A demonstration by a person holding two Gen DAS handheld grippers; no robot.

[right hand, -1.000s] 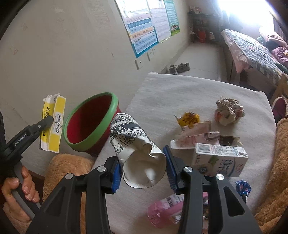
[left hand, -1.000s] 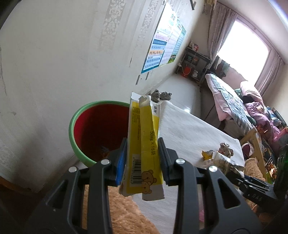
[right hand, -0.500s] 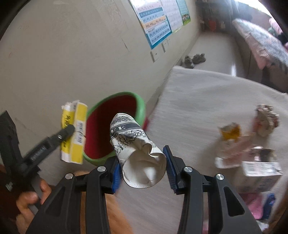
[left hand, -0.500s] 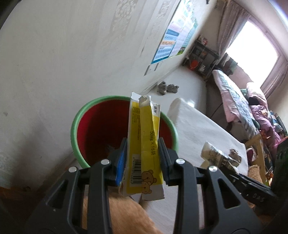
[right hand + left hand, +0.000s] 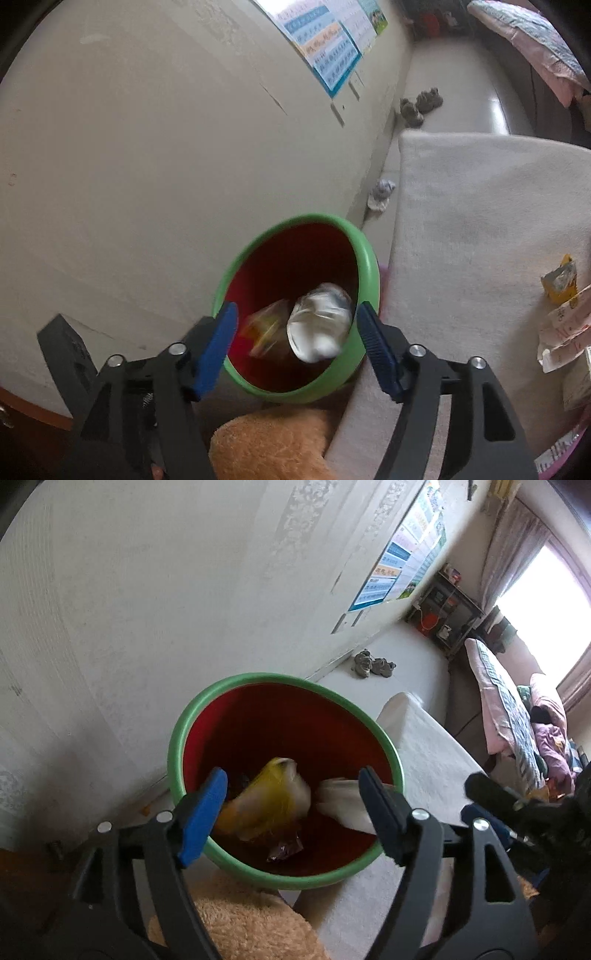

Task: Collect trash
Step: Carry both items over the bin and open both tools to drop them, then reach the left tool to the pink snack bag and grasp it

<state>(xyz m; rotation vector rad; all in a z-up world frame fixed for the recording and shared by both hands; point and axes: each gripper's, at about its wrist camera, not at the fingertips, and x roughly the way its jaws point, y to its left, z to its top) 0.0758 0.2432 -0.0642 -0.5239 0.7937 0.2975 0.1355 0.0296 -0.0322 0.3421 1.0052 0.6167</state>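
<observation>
Yellow packet (image 5: 266,797) and crumpled white cup (image 5: 319,326), blurred, inside red bin (image 5: 280,731)

We see the yellow packet (image 5: 264,797) and the white paper cup (image 5: 319,326) only as motion-blurred smears inside the red bin (image 5: 364,258). The bin's bottom lies in shadow. At three o'clock in the right wrist view, the frame edge cuts the pink wrappers (image 5: 565,325).

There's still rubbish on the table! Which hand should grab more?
Probably the right gripper: its view shows the wrappers on the table beside it. Both have just opened over the bin.
</observation>
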